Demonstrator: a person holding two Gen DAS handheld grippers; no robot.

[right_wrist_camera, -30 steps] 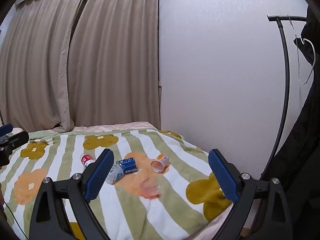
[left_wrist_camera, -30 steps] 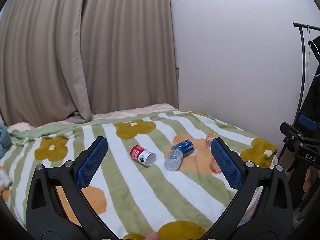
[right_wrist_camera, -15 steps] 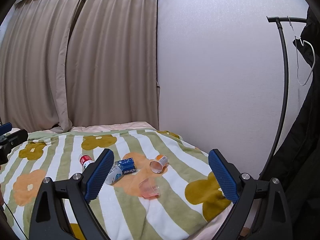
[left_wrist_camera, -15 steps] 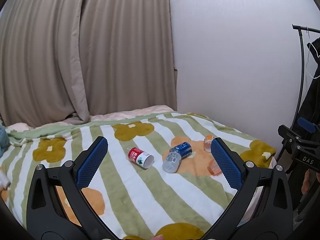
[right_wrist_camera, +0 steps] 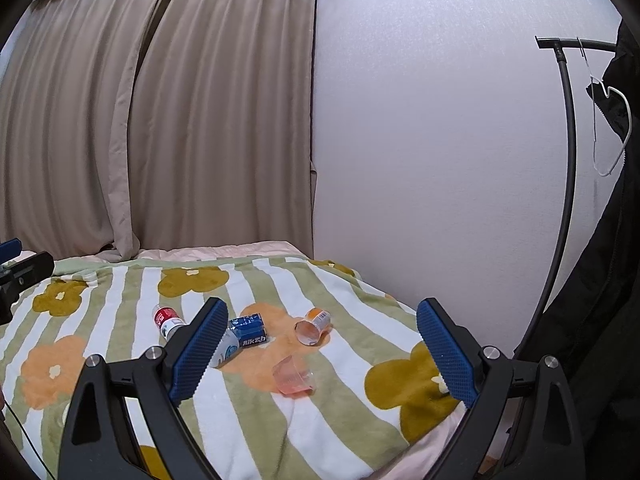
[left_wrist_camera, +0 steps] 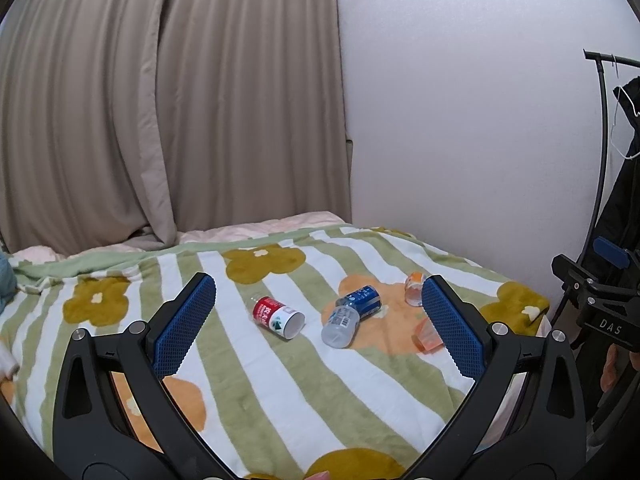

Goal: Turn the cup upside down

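A clear pink plastic cup [right_wrist_camera: 293, 376] lies on its side on the striped flower blanket; in the left wrist view the cup [left_wrist_camera: 427, 337] is partly hidden behind my right finger pad. My right gripper [right_wrist_camera: 320, 344] is open and empty, held above the blanket just short of the cup. My left gripper [left_wrist_camera: 320, 324] is open and empty, held above the bed, well short of the objects.
A red-label bottle [left_wrist_camera: 279, 316], a clear bottle [left_wrist_camera: 340, 323], a blue can [left_wrist_camera: 363, 297] and an orange-topped cup [right_wrist_camera: 313, 325] lie on the blanket [left_wrist_camera: 260, 380]. A wall [right_wrist_camera: 420, 160] is to the right, curtains [right_wrist_camera: 160, 140] behind. A coat rack [right_wrist_camera: 568, 160] with dark clothes stands at right.
Both grippers have risen and drawn back slightly; the objects sit a little lower and smaller in view. Nothing was grasped or moved.
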